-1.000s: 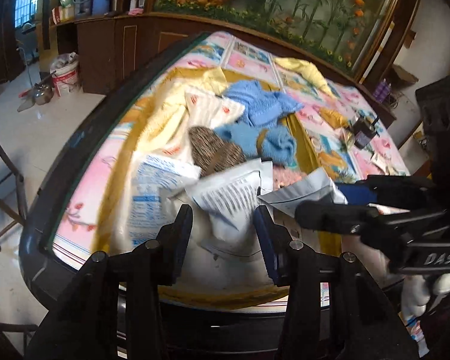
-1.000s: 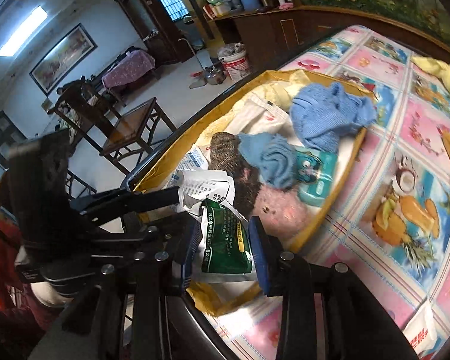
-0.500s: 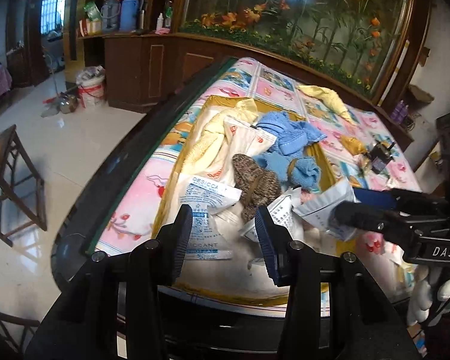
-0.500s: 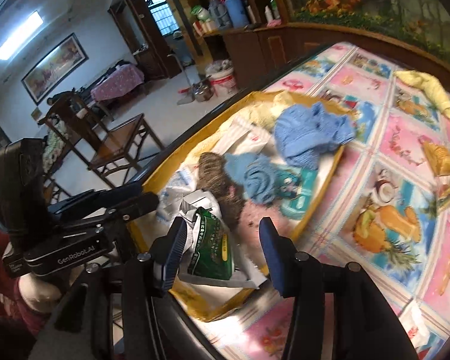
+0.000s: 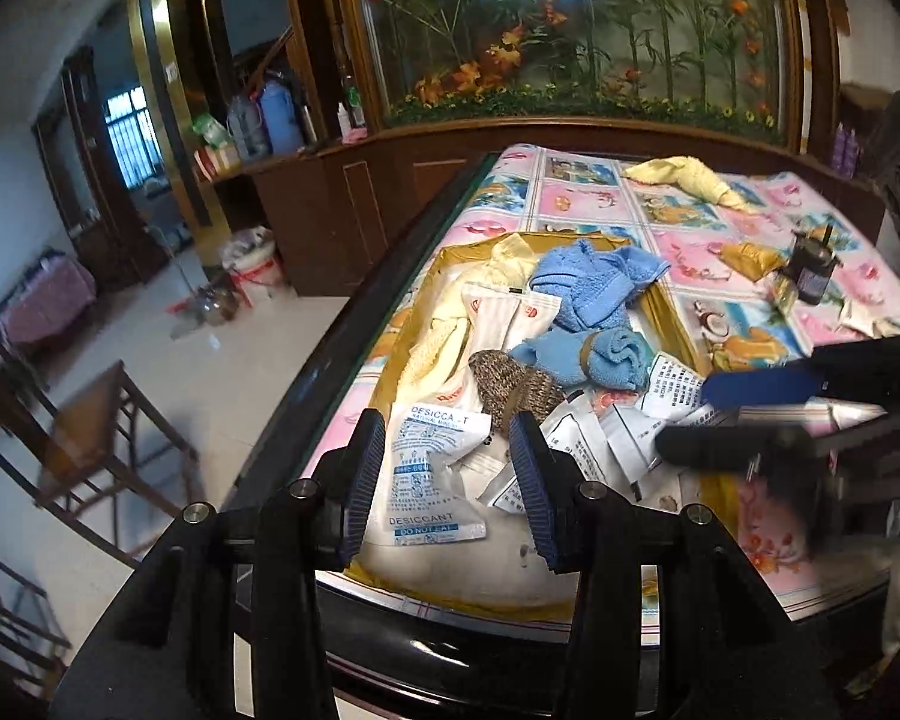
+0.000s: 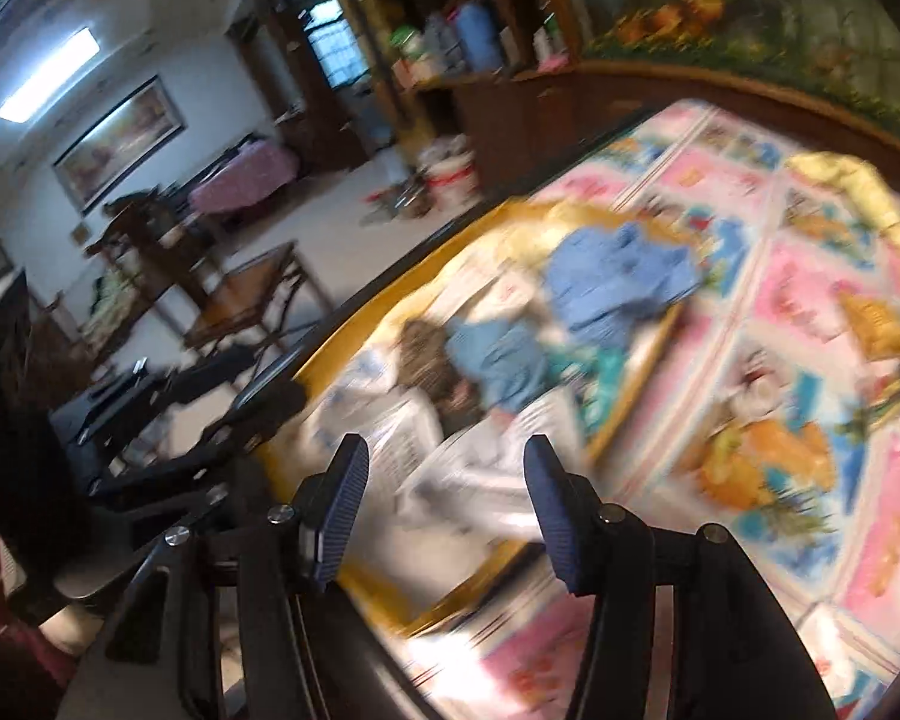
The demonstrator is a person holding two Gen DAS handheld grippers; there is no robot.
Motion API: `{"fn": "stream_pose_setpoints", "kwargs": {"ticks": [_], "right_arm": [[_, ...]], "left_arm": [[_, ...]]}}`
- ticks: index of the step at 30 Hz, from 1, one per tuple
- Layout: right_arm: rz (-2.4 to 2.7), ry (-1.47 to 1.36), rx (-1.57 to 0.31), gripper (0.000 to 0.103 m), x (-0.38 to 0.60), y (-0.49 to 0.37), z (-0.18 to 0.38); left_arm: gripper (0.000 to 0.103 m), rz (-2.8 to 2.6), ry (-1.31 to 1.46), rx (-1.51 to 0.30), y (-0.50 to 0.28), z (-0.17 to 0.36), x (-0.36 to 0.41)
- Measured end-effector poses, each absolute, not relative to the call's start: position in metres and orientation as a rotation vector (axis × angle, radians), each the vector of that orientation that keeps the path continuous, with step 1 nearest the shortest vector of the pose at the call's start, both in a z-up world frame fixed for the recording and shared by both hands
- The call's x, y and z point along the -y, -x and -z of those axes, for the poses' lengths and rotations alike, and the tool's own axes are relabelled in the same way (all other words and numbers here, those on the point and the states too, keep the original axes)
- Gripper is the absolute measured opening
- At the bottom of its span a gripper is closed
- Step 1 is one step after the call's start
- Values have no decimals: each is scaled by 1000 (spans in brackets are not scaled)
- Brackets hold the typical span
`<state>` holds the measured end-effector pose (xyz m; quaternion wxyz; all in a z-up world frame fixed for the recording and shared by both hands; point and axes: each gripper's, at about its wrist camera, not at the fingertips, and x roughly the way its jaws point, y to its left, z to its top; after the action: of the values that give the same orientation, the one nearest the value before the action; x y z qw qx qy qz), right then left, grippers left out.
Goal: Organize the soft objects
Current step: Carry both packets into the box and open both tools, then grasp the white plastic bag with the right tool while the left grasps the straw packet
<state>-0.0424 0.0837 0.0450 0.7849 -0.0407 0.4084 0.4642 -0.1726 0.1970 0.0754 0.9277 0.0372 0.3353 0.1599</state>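
My left gripper (image 5: 447,480) hangs over the near end of the gold tray (image 5: 669,324), its jaws apart and nothing between the pads; through the gap I see only the white desiccant packet (image 5: 429,474) lying flat in the tray below. My right gripper (image 6: 444,501) is also unclenched: its jaws have just been opening, and the paper sachets (image 6: 450,468) show beneath them, blurred, with neither pad pressing on anything. In the left view that right gripper (image 5: 750,414) reaches in from the tray's right side, over the heap of printed white sachets (image 5: 624,420).

The soft things all sit in the tray. A brown knitted roll (image 5: 513,387) lies just past the desiccant packet, touching a rolled blue towel (image 5: 606,354) on its right. Beyond those, toward the tray's far end, a loose blue cloth (image 5: 594,282) is heaped beside a white striped pouch (image 5: 510,318), and pale yellow cloth (image 5: 450,330) runs along the tray's left wall. Outside the tray, a yellow cloth (image 5: 681,177) lies on the flowered tablecloth (image 5: 576,201) well beyond the far end, and a small dark jar (image 5: 810,276) stands off to the tray's right.
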Motion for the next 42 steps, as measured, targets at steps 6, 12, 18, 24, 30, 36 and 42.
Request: {"fn": "stream_pose_setpoints", "kwargs": {"ticks": [6,12,18,24,30,36,42], "right_arm": [[-1063,37,-899,54,-73,43,-45],[-972,-60,-874,55,-26,31,-52],[-854,-118,-893,56,25,15,-43],[-681,-226,-843,56,99,-7,-50],[-521,-294,-817,56,144,-33,-54],[-538,-191,-868,56,105,-70,-44],[-421,4,-926,56,55,-116,-21]], "left_arm": [[44,-346,-123,-723,167,-75,-184],[44,-347,-167,-739,163,-75,-165],[43,-323,-202,-745,156,-78,-149],[43,-124,-76,-708,149,-100,-134],[43,63,-65,-704,138,-99,-96],[43,144,-56,-746,135,-81,-79],[43,144,-8,-770,130,-73,-93]]}}
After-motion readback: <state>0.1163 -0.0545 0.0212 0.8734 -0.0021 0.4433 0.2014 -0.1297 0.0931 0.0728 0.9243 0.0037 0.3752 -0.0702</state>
